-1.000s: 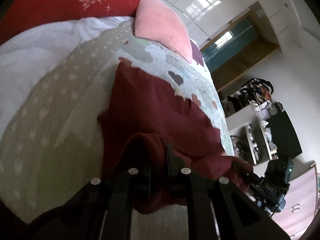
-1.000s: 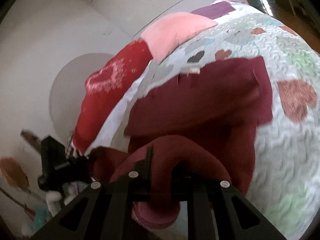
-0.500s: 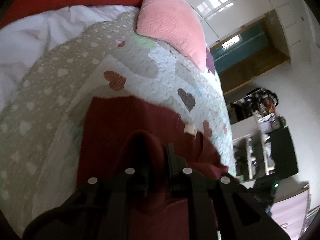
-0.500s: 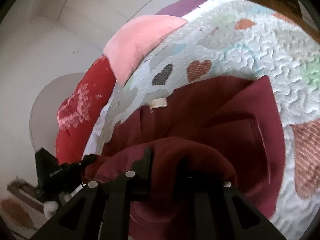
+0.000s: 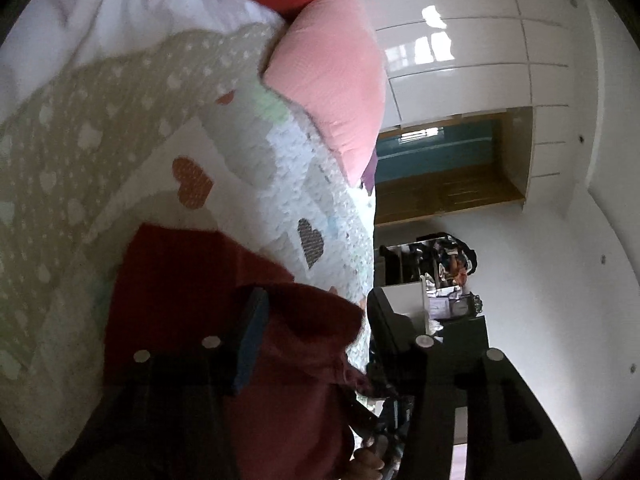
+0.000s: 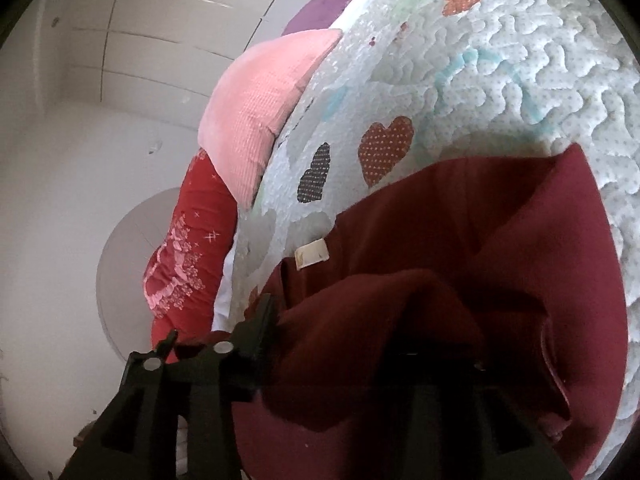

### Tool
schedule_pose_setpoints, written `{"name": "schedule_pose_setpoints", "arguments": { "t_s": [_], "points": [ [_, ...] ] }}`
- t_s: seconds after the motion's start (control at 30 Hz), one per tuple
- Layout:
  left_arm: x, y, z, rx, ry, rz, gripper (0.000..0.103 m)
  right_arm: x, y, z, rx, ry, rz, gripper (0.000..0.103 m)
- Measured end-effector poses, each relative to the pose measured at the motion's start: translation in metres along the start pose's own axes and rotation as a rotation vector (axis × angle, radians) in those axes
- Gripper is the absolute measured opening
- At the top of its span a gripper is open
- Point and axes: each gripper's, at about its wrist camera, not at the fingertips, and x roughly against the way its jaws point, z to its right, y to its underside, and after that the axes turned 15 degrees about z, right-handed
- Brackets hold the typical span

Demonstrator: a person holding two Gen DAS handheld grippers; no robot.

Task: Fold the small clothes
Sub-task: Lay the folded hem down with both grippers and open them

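Two grippers: both of yours stand wide apart at the jaws, neither one pinching cloth.
Left gripper (image 5: 316, 320): your fingers are spread far apart; one finger (image 5: 252, 336) lies over the garment, the other sits off the bed's edge on the room side. Nothing is held between them.
Right gripper (image 6: 360, 344): you have it spread wide too; one finger (image 6: 256, 336) shows at the garment's near edge, the other is hidden under a hump of the cloth. Whether that hump touches the pads, you cannot tell from this view.
Maroon garment (image 6: 500, 248): it lies on the quilt just ahead of both your grippers, doubled over with a raised fold nearest you. A pale label (image 6: 312, 254) shows at its far edge.
Quilt (image 6: 500, 60): white, stitched, with heart patches, under the garment.
Pink pillow (image 5: 336, 80): well beyond the garment, at the head of the bed.
Red pillow (image 6: 192, 252): beside the pink one.
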Motion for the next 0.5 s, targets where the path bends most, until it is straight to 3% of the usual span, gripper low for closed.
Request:
{"name": "schedule_pose_setpoints", "arguments": {
  "t_s": [0.1, 0.23, 0.33, 0.5],
  "points": [
    [0.009, -0.004, 0.01, -0.043, -0.034, 0.024, 0.051, -0.002, -0.009, -0.002, -0.049, -0.031, 0.001, 0.071],
    [0.024, 0.002, 0.02, -0.177, -0.148, 0.047, 0.054, 0.012, -0.026, -0.01, -0.042, -0.011, 0.104, 0.091],
    [0.037, 0.015, 0.023, -0.307, -0.229, 0.048, 0.054, 0.03, -0.029, -0.019, 0.028, 0.023, 0.102, 0.092],
    [0.059, 0.053, 0.017, -0.512, -0.318, 0.021, 0.054, 0.059, 0.014, -0.036, 0.355, 0.157, 0.025, 0.087]
  ]
}}
